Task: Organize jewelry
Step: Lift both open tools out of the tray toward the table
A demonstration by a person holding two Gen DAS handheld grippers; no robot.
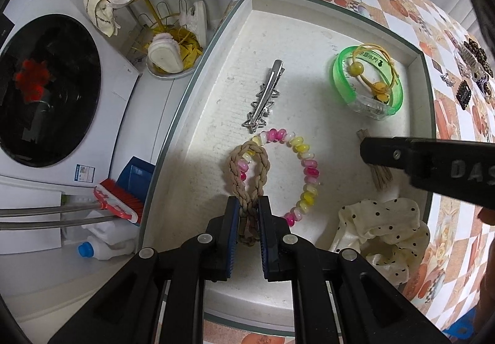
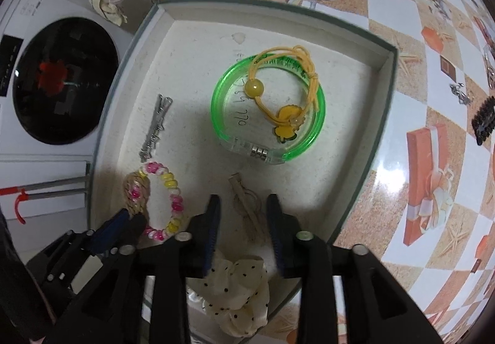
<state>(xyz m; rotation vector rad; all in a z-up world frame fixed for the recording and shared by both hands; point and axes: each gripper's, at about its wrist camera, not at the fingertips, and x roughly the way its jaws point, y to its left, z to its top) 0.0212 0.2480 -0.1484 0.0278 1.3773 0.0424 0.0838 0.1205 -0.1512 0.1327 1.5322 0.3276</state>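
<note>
Between left gripper (image 1: pixel 249 217) fingers — braided cord loop (image 1: pixel 249 170)

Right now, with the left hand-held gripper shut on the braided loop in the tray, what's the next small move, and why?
Probably open the left hand-held gripper and back off. The braided rope loop already lies on the tray floor, overlapping the pink-yellow coil bracelet. Lifting it might drag that bracelet along.
</note>
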